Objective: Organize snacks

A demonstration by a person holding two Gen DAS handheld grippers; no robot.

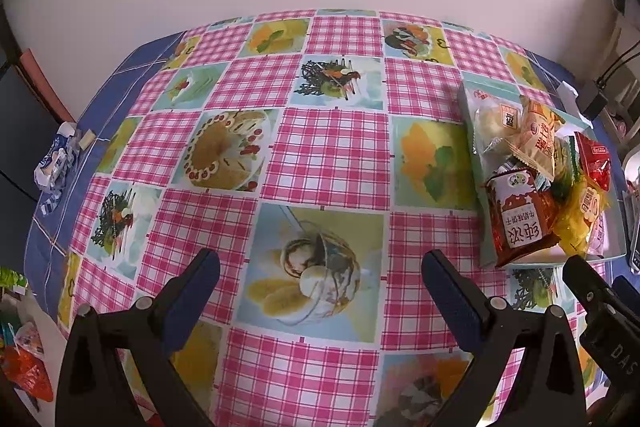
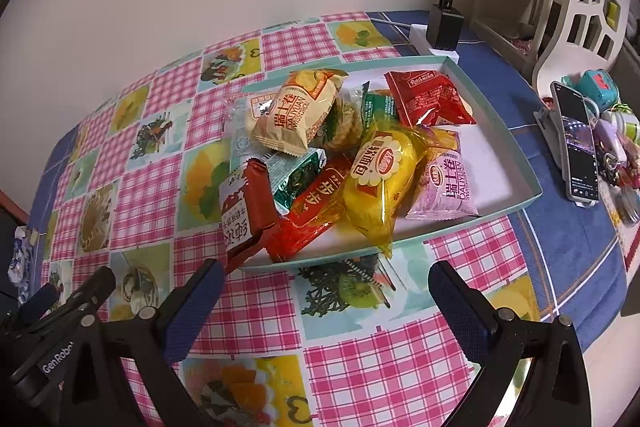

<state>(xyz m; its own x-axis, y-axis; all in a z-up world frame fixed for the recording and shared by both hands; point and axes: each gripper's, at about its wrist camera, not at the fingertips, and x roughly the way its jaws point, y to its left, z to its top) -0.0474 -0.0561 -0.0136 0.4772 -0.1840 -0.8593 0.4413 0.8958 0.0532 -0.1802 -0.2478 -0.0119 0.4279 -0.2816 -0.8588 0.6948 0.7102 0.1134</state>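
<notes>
A pale green tray [image 2: 506,163] on the checked tablecloth holds a heap of several snack packets. Among them are a cream Swiss-roll packet [image 2: 298,115], a yellow packet [image 2: 380,183], a pink packet [image 2: 446,187], a red packet [image 2: 430,99] and a red-and-white biscuit pack [image 2: 240,211] leaning over the near-left rim. My right gripper [image 2: 326,293] is open, hovering just in front of the tray with nothing between its fingers. My left gripper [image 1: 320,285] is open over bare tablecloth, well left of the tray [image 1: 486,247] and its red-and-white biscuit pack [image 1: 518,217].
A phone on a stand [image 2: 578,147] and small trinkets lie right of the tray. A black charger on a white power strip [image 2: 444,27] sits behind it. A crumpled blue-white wrapper [image 1: 56,157] lies at the table's left edge. More packets [image 1: 24,363] sit off the table, lower left.
</notes>
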